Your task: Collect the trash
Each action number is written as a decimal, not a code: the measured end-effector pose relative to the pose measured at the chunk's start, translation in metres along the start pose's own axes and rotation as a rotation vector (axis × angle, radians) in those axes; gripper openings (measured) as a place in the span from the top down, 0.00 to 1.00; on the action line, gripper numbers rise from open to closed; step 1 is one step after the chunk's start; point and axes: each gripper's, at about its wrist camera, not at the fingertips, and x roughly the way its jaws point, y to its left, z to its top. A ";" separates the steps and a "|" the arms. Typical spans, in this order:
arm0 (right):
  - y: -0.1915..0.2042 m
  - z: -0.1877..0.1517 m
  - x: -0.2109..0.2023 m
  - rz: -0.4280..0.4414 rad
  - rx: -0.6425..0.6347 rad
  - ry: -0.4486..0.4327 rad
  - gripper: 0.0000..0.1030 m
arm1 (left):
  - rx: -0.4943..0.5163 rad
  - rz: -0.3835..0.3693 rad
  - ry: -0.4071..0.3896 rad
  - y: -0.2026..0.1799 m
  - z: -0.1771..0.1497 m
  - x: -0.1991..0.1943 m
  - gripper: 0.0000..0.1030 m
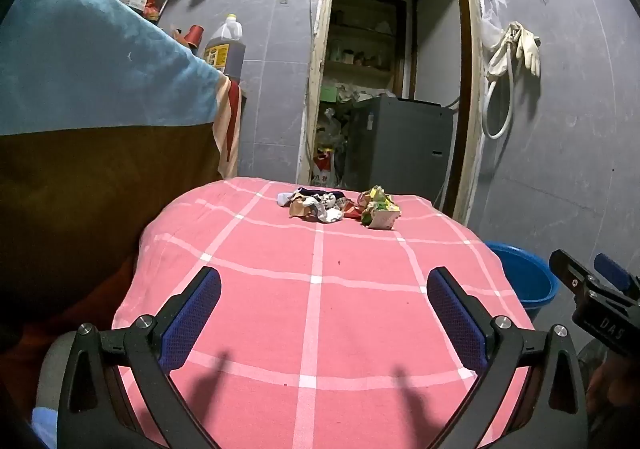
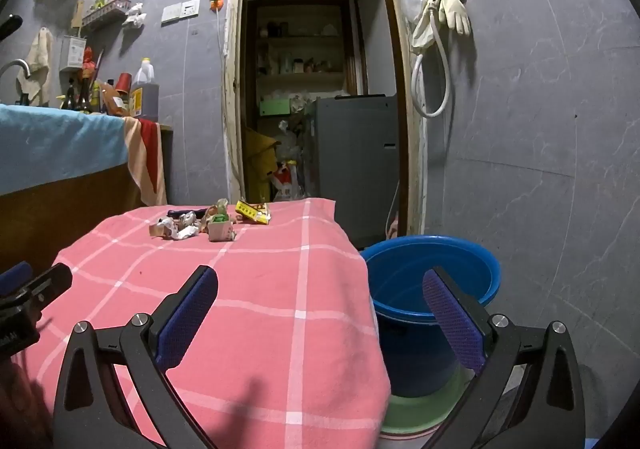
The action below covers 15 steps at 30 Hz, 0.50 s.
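So the trash is a little heap of crumpled paper and foil wrappers at the far end of the pink checked tablecloth, with the round blue plastic bucket on the floor just beside the table on the right. The left gripper and right gripper both stand wide open with nothing in them, well short of the pile. I'd guess this stuff is featherlight, squashy and a bit slippery, so pinch one wad across its bulky middle, not a loose edge.
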 end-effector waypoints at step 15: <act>0.000 0.000 0.001 0.001 0.001 0.000 0.00 | 0.002 -0.011 0.010 -0.001 0.001 0.001 0.02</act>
